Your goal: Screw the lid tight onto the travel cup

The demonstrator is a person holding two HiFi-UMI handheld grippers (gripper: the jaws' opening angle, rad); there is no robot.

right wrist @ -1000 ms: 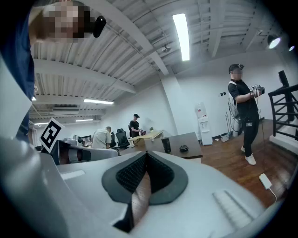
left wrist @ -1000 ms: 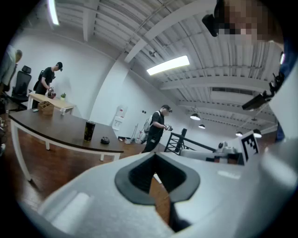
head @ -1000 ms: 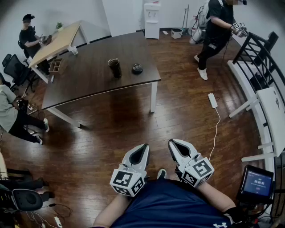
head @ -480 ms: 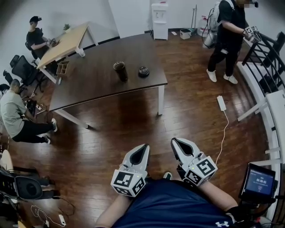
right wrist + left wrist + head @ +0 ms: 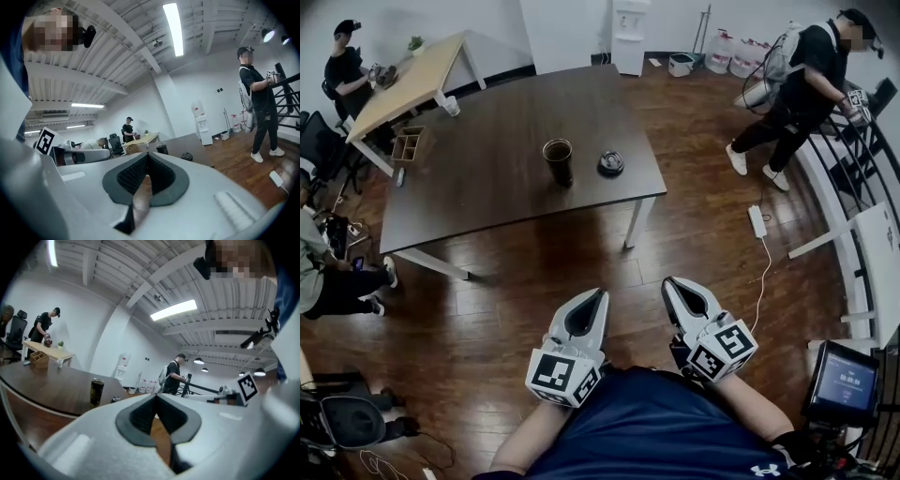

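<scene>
both shut, empty: left claw (image 5: 599, 292), right claw (image 5: 669, 281), well apart from table (image 5: 478, 178). risks tipping travel cup (image 5: 558, 161) on a hasty reach, or cross-threading lid (image 5: 610, 164) if seated tilted.

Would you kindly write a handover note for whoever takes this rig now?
Left gripper: shut, empty. Right gripper: shut, empty. Both are over the floor, short of the dark brown wooden table.
Dark open travel cup stands upright on that table; black round lid lies beside it, apart.
Done: nothing. Left: reach the table, place lid on cup, screw it tight.
</scene>
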